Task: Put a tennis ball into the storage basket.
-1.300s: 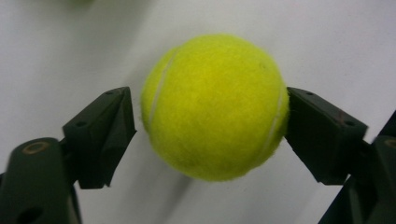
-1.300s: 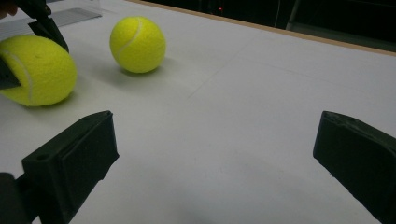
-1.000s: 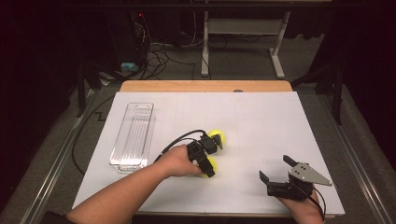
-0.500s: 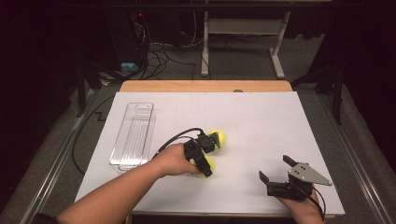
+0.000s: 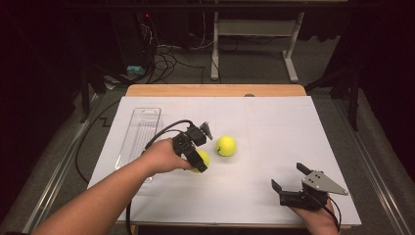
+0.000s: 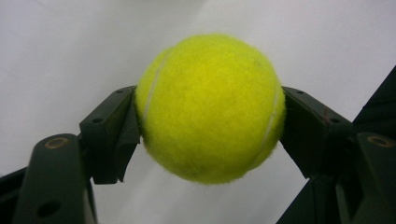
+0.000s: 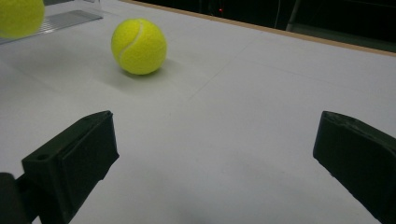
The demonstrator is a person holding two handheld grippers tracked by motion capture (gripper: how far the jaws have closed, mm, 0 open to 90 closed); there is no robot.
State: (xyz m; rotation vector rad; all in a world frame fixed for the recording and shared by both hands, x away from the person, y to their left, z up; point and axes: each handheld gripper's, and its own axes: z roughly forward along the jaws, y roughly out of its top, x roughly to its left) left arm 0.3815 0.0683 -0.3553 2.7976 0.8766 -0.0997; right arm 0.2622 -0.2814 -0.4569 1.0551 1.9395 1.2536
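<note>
White table (image 5: 274,142), ball (image 6: 210,107) btwn L tongs (image 6: 210,126)

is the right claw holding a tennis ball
No, the right claw is open with bare table between its jaws, and the nearest tennis ball sits apart from it on the white table.

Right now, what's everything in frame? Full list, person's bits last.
tennis ball: 1, yellow, clamped between the left gripper's jaws
tennis ball: 1, yellow, loose on the paper mid-table
tray: 1, clear plastic, left side of the table
paper sheet: 1, white, covering the table top
table: 1, wood edge at the far side
left gripper: 1, black, left of centre
right gripper: 1, black, open, near right corner
</note>
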